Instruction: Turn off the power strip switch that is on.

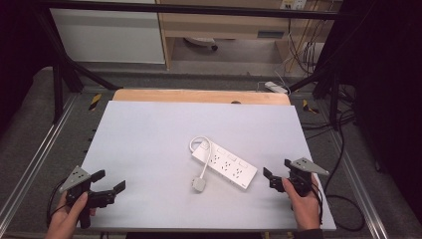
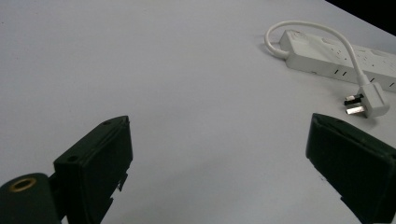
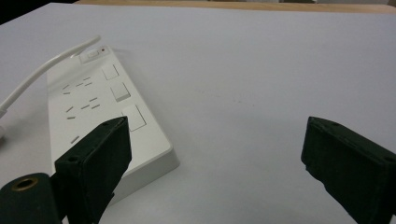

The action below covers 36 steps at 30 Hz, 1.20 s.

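Left claw (image 1: 109, 181) gapes wide, gripped low by the left hand (image 1: 69, 215); right claw (image 1: 276, 172) likewise gapes, held upright.

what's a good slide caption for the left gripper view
Open left gripper faces the white power strip and its plug on the table.

I see a white power strip (image 1: 225, 165) with a white cable (image 1: 198, 149) and white plug (image 1: 199, 184) on my pale grey table (image 1: 149, 139). Its sockets show as small dark slots. My left gripper (image 1: 109, 181) and right gripper (image 1: 276, 170) are black, each topped with a grey plate.
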Available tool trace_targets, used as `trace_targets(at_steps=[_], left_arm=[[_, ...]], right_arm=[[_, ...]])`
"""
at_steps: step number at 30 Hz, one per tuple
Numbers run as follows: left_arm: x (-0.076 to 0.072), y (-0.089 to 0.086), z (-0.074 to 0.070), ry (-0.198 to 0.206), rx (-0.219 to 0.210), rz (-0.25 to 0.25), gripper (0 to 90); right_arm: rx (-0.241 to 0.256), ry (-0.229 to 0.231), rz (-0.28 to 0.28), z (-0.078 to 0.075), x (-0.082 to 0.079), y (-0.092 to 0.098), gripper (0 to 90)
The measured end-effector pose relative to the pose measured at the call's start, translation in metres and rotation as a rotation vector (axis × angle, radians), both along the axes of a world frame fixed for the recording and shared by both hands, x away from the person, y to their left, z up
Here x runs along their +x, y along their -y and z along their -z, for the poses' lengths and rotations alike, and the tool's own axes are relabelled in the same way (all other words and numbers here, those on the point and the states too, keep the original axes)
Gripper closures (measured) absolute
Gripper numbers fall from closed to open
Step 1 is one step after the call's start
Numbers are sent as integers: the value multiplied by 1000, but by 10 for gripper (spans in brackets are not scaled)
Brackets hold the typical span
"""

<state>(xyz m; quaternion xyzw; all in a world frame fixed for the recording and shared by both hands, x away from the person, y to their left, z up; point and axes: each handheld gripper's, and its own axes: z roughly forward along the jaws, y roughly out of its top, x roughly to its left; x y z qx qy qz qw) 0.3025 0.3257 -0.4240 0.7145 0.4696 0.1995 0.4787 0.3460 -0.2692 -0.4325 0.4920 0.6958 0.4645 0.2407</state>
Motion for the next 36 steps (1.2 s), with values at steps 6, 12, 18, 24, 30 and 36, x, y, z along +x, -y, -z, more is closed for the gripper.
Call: trace_targets(at_steps=[6, 12, 18, 24, 30, 36], left_arm=[[0, 0, 0, -2, 7, 6, 73], [0, 1, 1, -5, 8, 9, 71], [0, 1, 1, -8, 9, 9, 71], [1, 1, 1, -9, 12, 12, 71], [1, 1, 2, -10, 12, 12, 71], [1, 2, 2, -13, 8, 10, 71]], right_arm=[[12, -7, 0, -5, 0, -1, 52], [19, 15, 5, -13, -1, -5, 36], [27, 28, 11, -19, 0, -9, 45], [21, 23, 0, -26, 1, -14, 51], [10, 16, -15, -31, 5, -20, 57], [-8, 13, -28, -38, 11, -23, 56]])
